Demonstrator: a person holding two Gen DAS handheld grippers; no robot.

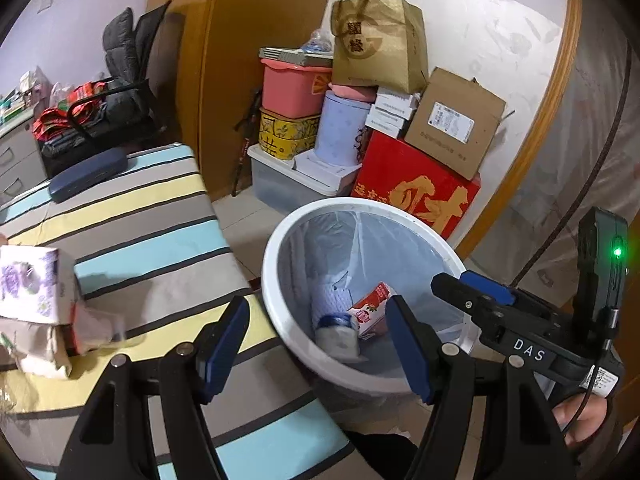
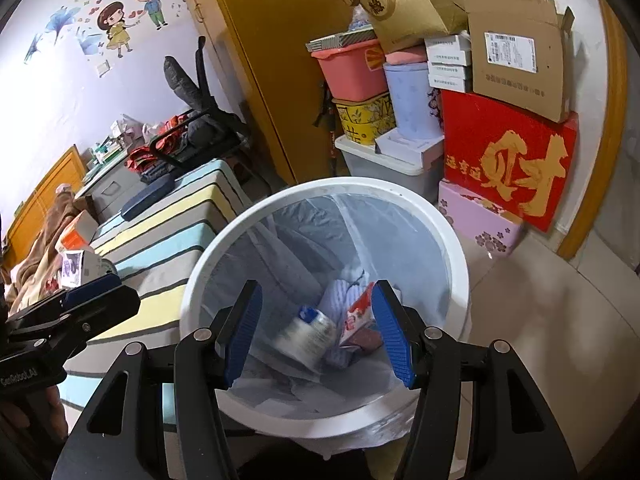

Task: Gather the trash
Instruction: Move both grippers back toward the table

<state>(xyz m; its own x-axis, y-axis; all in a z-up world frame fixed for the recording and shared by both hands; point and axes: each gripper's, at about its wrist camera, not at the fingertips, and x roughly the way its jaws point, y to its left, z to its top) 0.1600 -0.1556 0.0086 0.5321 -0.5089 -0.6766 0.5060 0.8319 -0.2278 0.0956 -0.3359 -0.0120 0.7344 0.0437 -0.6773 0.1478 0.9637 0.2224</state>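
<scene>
My right gripper (image 2: 318, 334) hangs just above the white trash bin (image 2: 448, 236), and its two blue pads (image 2: 394, 336) stand well apart with nothing pressed between them. Below the pads, down in the bin, I see a small bottle with a blue cap (image 2: 310, 330); it looks blurred, so I cannot tell if it lies at rest. Beside it in the bin lies a red and white drink carton (image 2: 356, 316), and a pale blue crumpled thing (image 2: 340, 294) is behind them. A thin clear bag (image 2: 300, 220) lines the bin.

My left gripper (image 1: 318, 340) is on the table side of the bin, over its near rim. Its pads (image 1: 224, 340) are also apart and empty (the same bottle (image 1: 338, 330) and carton (image 1: 370, 308) show between them, but far below, inside the bin (image 1: 272, 256)).

Left of the bin stands the table with a striped cloth (image 1: 152, 208). On it, well apart from the bin, there is a white carton with purple grapes (image 1: 30, 284) on top of crumpled paper wrappers (image 1: 44, 344). Farther along the table lies a dark blue case (image 1: 86, 174).

Behind the bin, against the wall, boxes are piled: a big red box with gold characters (image 2: 508, 160), a pink box with flowers (image 2: 476, 220) under it, a brown cardboard box (image 2: 516, 48) above, and a grey storage tub (image 2: 384, 168) with a pink basket (image 2: 352, 68) higher up.
</scene>
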